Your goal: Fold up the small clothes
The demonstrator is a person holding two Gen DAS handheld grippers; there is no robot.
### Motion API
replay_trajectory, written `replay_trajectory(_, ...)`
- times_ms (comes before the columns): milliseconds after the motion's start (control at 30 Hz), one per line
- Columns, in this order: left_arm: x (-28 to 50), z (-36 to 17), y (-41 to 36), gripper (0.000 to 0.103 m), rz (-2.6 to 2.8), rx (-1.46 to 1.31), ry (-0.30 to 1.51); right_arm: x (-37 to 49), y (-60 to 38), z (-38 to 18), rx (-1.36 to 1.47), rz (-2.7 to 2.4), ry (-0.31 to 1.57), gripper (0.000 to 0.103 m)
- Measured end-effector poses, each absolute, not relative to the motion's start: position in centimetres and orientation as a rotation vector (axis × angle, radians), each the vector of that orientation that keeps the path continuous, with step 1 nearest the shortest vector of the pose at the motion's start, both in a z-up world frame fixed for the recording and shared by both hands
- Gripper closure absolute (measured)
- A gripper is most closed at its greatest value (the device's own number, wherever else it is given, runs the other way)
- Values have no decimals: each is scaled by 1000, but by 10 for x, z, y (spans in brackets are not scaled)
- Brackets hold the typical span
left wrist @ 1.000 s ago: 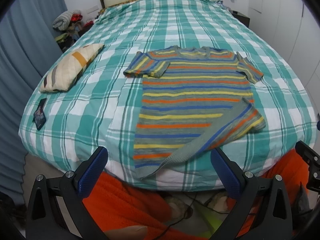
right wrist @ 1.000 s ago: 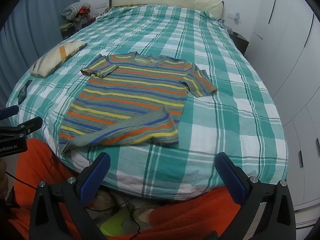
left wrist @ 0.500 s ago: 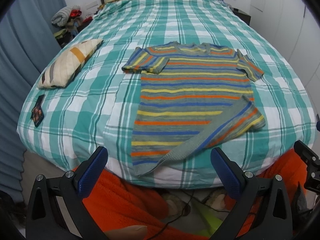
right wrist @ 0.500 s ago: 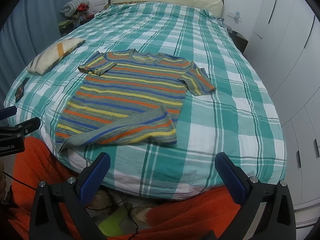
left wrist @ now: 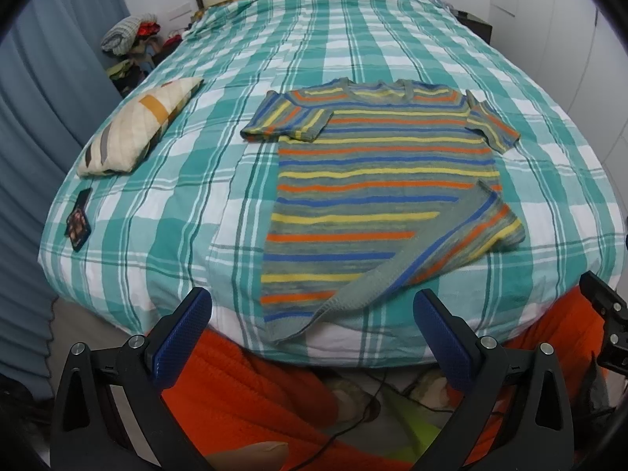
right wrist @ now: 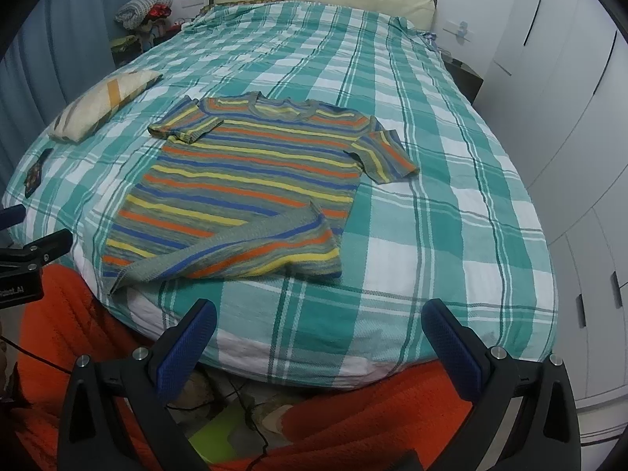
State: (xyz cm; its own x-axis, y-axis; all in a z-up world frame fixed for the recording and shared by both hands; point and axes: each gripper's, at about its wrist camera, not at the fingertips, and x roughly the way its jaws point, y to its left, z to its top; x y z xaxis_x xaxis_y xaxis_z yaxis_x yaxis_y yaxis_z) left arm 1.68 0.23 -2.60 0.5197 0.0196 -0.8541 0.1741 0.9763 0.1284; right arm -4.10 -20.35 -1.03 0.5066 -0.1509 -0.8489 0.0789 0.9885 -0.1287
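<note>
Folding item: striped knit T-shirt (left wrist: 376,180), flat on the plaid bed (left wrist: 165,212), right hem corner turned up. Left hand-held gripper (left wrist: 312,329) and right hand-held gripper (right wrist: 320,333) spread, empty. I'd flatten that corner first.

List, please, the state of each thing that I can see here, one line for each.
Striped shirt: flat on the bed, one bottom corner folded over, one sleeve folded in.
Left tongs: open, empty.
Right tongs: open, empty.
Small pillow: lying beside the shirt.
</note>
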Motion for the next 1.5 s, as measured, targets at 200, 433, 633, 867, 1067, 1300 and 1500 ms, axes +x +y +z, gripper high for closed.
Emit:
replay_trajectory(200, 16, -28, 2, 0, -94, 202, 1025, -42, -201, -11, -137, -214, 1048, 0)
replay_trajectory(433, 14, -29, -2, 0, -98, 223, 1019, -44, -212, -16, -131, -267, 1078, 0)
replay_trajectory(633, 13, -30, -3, 1, -98, 226, 1019, -44, -212, -16, -133, -277, 1083, 0)
replay_trajectory(867, 14, -29, -4, 1, -98, 223, 1019, -45, -213, -17, -130, -284, 1087, 0)
replay_trajectory(1067, 13, -29, -5, 1, -98, 224, 1019, -45, -215, -17, -125, -287, 1090, 0)
replay_trajectory(1300, 13, -29, -5, 1, -98, 225, 1019, -47, -216, -18, -121, -290, 1093, 0)
replay_trajectory(1500, 13, -29, -5, 1, -97, 225, 1019, -48, -217, -21, -114, -296, 1098, 0)
